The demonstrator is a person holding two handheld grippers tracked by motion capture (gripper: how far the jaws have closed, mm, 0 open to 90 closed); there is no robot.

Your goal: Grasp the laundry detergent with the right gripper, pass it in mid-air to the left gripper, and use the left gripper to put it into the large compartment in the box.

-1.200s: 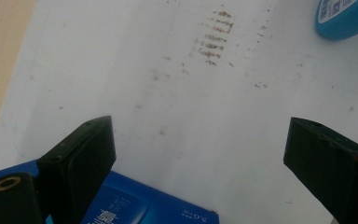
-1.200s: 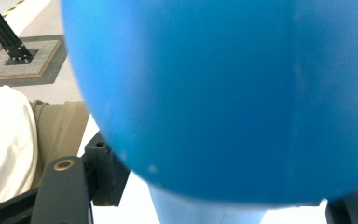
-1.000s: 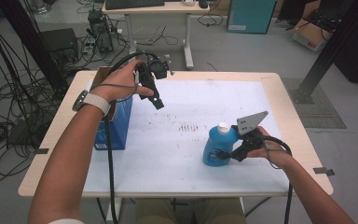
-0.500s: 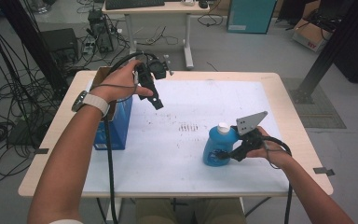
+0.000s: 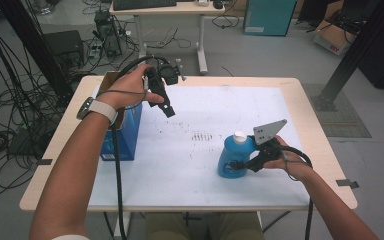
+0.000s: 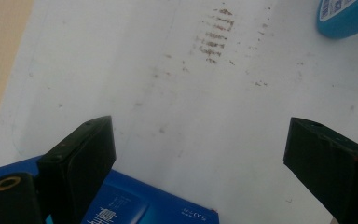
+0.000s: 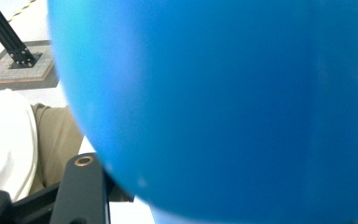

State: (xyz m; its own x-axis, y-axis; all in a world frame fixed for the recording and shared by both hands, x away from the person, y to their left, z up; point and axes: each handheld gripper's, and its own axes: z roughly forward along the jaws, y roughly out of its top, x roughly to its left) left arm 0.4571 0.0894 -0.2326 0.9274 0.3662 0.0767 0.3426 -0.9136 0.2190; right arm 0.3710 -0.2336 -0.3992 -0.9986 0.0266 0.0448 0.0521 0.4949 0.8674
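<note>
A blue bottle (image 5: 231, 159) with a white cap stands upright at the table's right front. My right gripper (image 5: 236, 164) reaches in level from the right. Its jaws have just been closing and now press on the bottle's lower body. In the right gripper view the bottle (image 7: 237, 107) sits right against the left jaw. My left gripper (image 5: 167, 107) hangs in the air over the table's back left, pointing down. Its jaws stand open and empty, as the left gripper (image 6: 198, 154) view shows. Below it stands a blue box (image 5: 125, 132), whose top corner (image 6: 140, 205) is visible.
A white mat (image 5: 290, 100) covers the wooden table, with brown smudges (image 5: 202, 136) near its middle. The blue box stands by the left edge. Cables trail from both grippers toward the front. Beyond the table are a desk, cables and a black frame post.
Both hands have kept still. The right gripper's jaws look slightly tighter around the blue bottle than a second ago.
</note>
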